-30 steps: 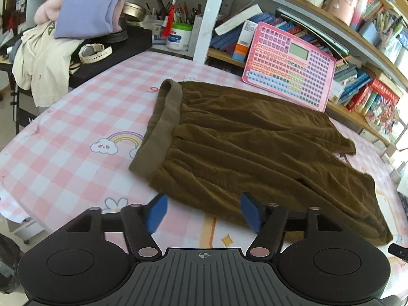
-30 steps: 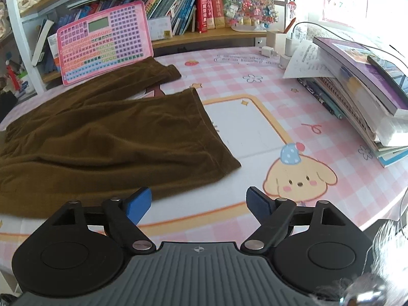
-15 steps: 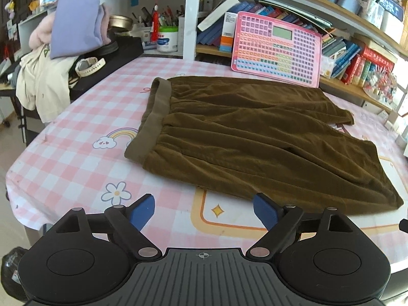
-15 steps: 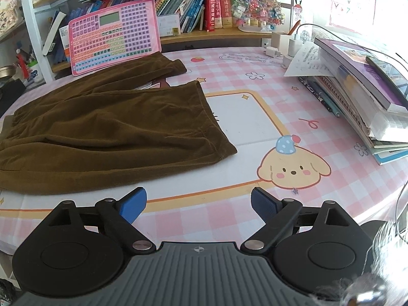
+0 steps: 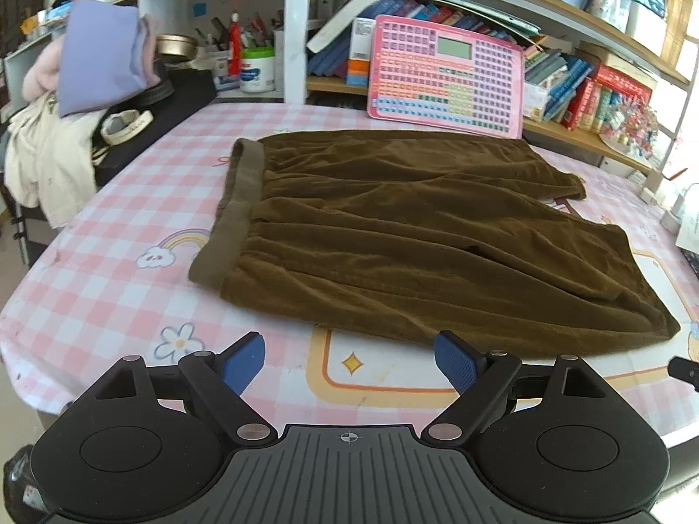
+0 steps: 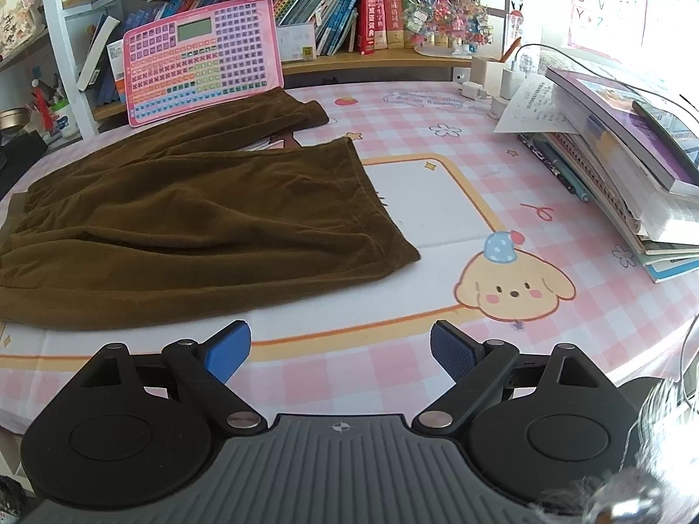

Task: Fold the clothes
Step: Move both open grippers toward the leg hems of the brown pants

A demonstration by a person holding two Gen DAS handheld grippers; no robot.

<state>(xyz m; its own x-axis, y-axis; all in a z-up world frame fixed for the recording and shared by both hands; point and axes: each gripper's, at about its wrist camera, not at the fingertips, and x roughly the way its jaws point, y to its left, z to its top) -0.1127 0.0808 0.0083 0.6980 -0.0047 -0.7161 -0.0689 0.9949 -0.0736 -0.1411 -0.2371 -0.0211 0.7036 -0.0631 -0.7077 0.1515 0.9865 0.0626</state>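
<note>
Brown corduroy shorts (image 5: 415, 236) lie spread flat on the pink checked tablecloth (image 5: 109, 288), waistband (image 5: 231, 214) to the left, leg hems to the right. My left gripper (image 5: 349, 360) hovers open near the table's front edge, just short of the shorts' near side, holding nothing. In the right wrist view the same shorts (image 6: 196, 218) fill the left half, with the near leg's hem corner (image 6: 406, 257) ahead and slightly left. My right gripper (image 6: 340, 349) is open and empty above the cloth, short of that hem.
A pink calculator board (image 5: 445, 78) leans on the bookshelf behind the shorts. A stack of books (image 6: 633, 166) and pens sits at the right edge. Chargers and cables (image 6: 493, 78) lie at the back right. Clothes hang over a dark stand (image 5: 52, 148) to the left.
Both grippers have drawn back from the shorts toward the table's front edge and opened wider. The shorts have not moved.
</note>
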